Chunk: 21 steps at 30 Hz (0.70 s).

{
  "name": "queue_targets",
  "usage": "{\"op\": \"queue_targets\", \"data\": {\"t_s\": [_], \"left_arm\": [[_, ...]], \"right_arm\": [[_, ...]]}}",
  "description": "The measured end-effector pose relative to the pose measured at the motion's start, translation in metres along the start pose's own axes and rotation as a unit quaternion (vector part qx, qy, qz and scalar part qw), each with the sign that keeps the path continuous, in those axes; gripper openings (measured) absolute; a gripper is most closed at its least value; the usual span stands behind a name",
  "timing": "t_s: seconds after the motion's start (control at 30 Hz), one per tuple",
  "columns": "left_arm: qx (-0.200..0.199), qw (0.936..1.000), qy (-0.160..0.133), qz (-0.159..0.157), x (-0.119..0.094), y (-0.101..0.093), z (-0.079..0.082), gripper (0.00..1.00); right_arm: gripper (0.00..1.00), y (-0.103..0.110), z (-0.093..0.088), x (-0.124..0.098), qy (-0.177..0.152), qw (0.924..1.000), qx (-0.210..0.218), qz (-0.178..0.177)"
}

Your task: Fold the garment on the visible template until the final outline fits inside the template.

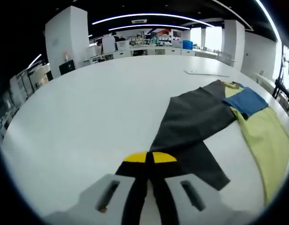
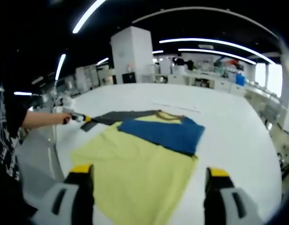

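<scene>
Soft yellow garment [image 2: 135,173] (blue [image 2: 163,132] and dark grey sleeves [image 1: 193,119]) lies flat on the smooth white desk [image 1: 88,112]; left gripper [image 1: 149,161] fingers clamp the grey sleeve, right gripper [image 2: 149,180] fingers apart.

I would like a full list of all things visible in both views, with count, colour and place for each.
Garment: one, yellow body, blue sleeve folded across it, dark grey sleeve stretched sideways; lying on the table.
Table: one, white, under the garment.
Flat sheet: one, white, on the table beyond the garment.
Left gripper: one, grey with yellow tips, shut on the dark grey sleeve.
Right gripper: one, grey with yellow tips, open above the yellow body.
</scene>
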<state>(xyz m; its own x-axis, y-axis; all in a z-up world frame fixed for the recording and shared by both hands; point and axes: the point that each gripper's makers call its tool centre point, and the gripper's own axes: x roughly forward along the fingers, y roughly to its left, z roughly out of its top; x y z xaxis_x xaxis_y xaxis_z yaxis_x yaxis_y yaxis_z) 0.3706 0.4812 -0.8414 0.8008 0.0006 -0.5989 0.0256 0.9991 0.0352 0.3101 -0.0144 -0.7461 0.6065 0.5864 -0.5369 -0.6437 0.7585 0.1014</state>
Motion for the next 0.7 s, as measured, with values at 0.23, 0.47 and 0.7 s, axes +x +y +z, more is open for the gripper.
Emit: {"op": "queue_targets", "data": {"t_s": [0.23,0.47,0.7], "left_arm": [[-0.002,0.9999,-0.005,0.010,0.004,0.004,0.007,0.00],[0.002,0.9997,-0.018,0.019,0.003,0.006,0.022,0.00],[-0.007,0.9996,-0.017,0.021,0.002,0.009,0.021,0.00]], "right_arm": [[0.99,-0.003,-0.002,-0.002,0.006,1.0000,0.001,-0.008],[0.99,-0.004,-0.006,-0.004,0.010,0.9998,0.006,-0.013],[0.99,-0.005,-0.010,-0.004,0.010,0.9997,0.015,-0.014]]}}
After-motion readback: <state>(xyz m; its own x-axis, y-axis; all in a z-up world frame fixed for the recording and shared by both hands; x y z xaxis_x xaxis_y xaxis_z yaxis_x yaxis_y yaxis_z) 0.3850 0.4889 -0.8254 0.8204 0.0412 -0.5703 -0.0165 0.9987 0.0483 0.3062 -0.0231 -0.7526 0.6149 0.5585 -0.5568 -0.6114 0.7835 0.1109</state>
